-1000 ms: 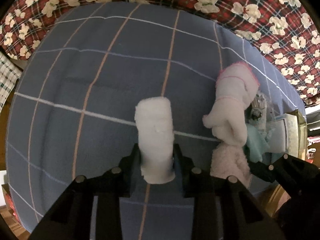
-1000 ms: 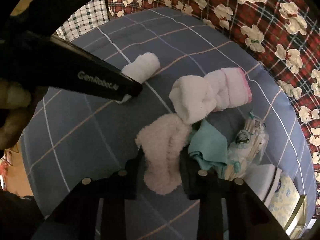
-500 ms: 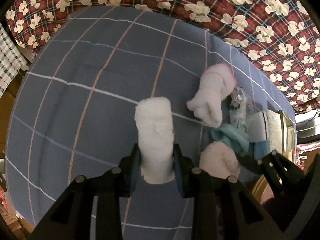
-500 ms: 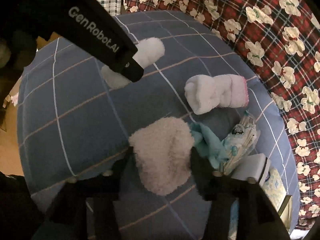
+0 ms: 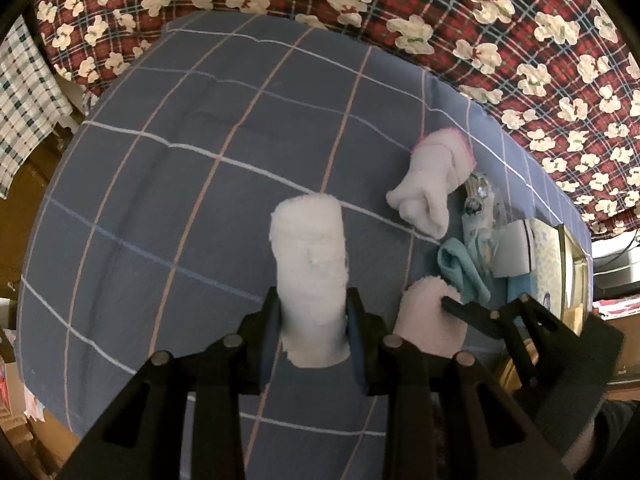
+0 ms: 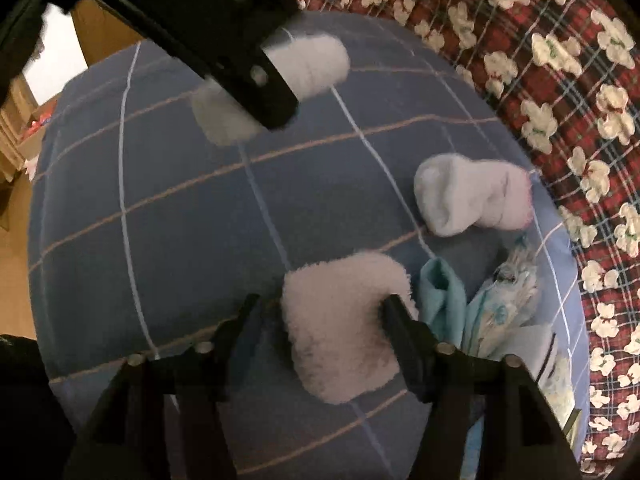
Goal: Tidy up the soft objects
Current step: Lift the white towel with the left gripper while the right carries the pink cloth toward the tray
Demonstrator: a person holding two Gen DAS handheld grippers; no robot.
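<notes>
White roll (image 5: 310,276) sits clamped between the left gripper (image 5: 313,320) pads, both fingers pressed into its lower part, upper end sticking out forward past the tips. In the right wrist view the same roll (image 6: 316,66) shows up top, partly behind the left gripper's black finger (image 6: 264,92), blurred, looks lifted off the blanket (image 5: 192,184) but can't tell for sure.

Fluffy pink sock (image 6: 344,328) is between the right gripper (image 6: 320,312) fingers. Right finger tip digs into its side, left finger stands a bit off it with a gap showing, so jaws are partway open and a firm grip can't be confirmed. From the left wrist view the pink sock (image 5: 430,316) is just right of the left gripper, with a right gripper finger (image 5: 468,312) touching it.

White-and-pink bundle (image 6: 472,200) lies on the blanket, ahead and right of the pink sock, apart from it; pink trim on its far end (image 5: 436,180). Teal cloth (image 6: 442,304) lies just beside the pink sock on the right, touching or nearly. Next to it a clear plastic packet (image 6: 508,292) with printed stuff inside, then a grey-white folded item (image 5: 514,252) and a printed box (image 5: 548,256) at the blanket's right edge.

Blanket is blue with white and tan grid lines. Behind it, red plaid fabric (image 5: 480,28) with cream bear shapes. Checked cloth (image 5: 24,92) at far left.
</notes>
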